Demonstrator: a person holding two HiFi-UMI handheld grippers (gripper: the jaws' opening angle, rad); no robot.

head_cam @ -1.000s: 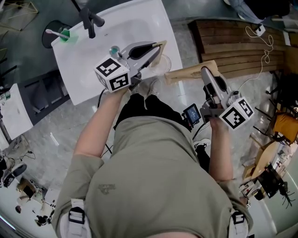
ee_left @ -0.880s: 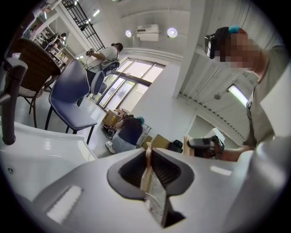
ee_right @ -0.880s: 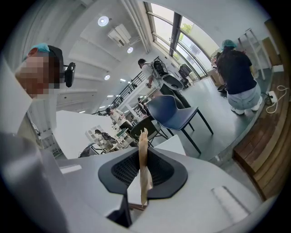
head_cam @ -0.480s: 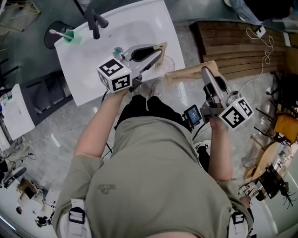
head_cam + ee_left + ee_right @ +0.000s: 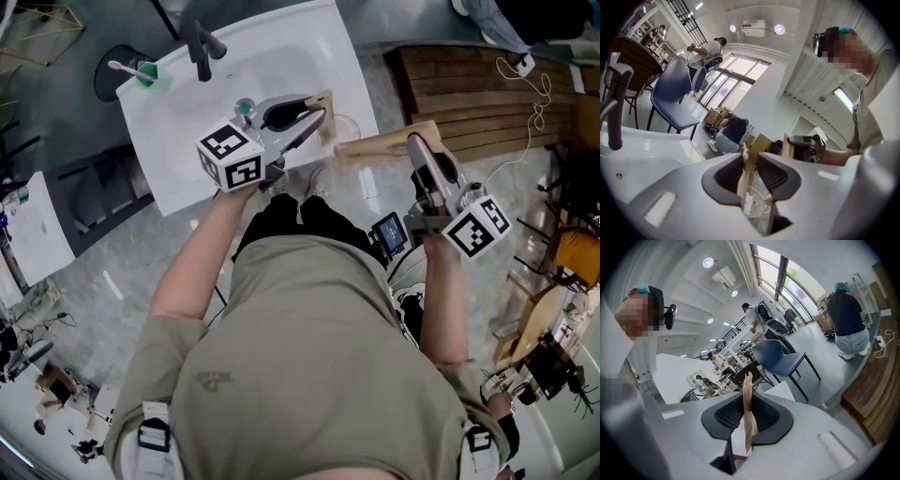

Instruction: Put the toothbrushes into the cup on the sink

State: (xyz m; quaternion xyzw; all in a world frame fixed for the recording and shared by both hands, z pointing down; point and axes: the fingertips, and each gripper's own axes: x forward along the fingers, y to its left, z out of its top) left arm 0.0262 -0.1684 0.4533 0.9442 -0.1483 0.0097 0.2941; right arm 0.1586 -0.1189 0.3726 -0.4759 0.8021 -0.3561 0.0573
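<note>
1. Two jaws of the left gripper [image 5: 751,157] are clamped on a tan toothbrush [image 5: 743,173]. It is a thin strip seen edge-on, lying along one pad and poking out past the fingertips.
2. Straight ahead of those jaws, just beyond and below the tips, stands the clear cup [image 5: 756,203]. From above, the brush's free end hangs right beside the cup's rim, on the basin side. I cannot tell whether it touches the glass, and it does not look to be inside.
3. Around the left gripper is the white sink [image 5: 253,66]. The gripper hovers over its near rim, marker cube toward the person, and the cup sits at the near corner, on the side facing the other gripper.
4. Over to that side, the right gripper [image 5: 749,395] is closed on a second toothbrush [image 5: 749,420]. This one is also tan and is pinched between both ribbed pads, narrow edge toward the camera, its end rising above the fingertips.
5. Seen from above, the second toothbrush juts sideways out of the right gripper toward the left one, and its free end finishes close to the cup by the sink's edge. The right gripper itself is off the sink, over the floor, beside some wooden decking [image 5: 478,94].
6. Farther out from the left gripper, across the basin, stands a black tap [image 5: 202,47]. At the far corner is a green holder [image 5: 147,75] with another brush in it.
</note>
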